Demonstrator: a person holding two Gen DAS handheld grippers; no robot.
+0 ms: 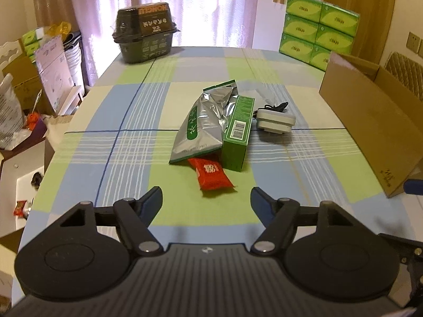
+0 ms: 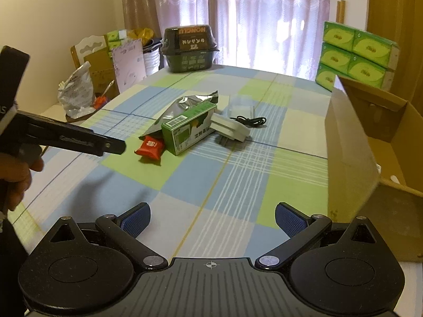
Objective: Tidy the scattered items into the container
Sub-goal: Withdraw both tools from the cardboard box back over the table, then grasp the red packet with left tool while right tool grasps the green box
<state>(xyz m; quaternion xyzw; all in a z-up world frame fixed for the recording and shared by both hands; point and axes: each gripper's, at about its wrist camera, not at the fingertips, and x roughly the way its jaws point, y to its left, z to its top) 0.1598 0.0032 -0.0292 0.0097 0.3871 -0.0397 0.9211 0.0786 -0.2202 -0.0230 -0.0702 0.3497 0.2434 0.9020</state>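
Observation:
A red snack packet (image 1: 213, 173) (image 2: 150, 146) lies on the checked tablecloth just ahead of my open left gripper (image 1: 206, 201). Behind it a silver foil pouch (image 1: 202, 125) (image 2: 185, 103) leans against a green carton (image 1: 238, 132) (image 2: 186, 129). A grey adapter (image 1: 275, 121) (image 2: 230, 129) with a black cable (image 2: 249, 120) rests to the right of the carton. The open cardboard box (image 1: 370, 121) (image 2: 351, 148) stands at the table's right side. My right gripper (image 2: 212, 220) hovers open over the near cloth, holding nothing. The left gripper's body (image 2: 68, 138) shows in the right wrist view, with a hand (image 2: 18, 182) on it.
A dark lidded tub (image 1: 145, 35) (image 2: 189, 49) stands at the table's far edge. Stacked green tissue packs (image 1: 317, 34) (image 2: 357, 55) sit behind the box. Bags, cartons and a chair (image 1: 29, 84) crowd the floor to the left of the table (image 1: 127, 158).

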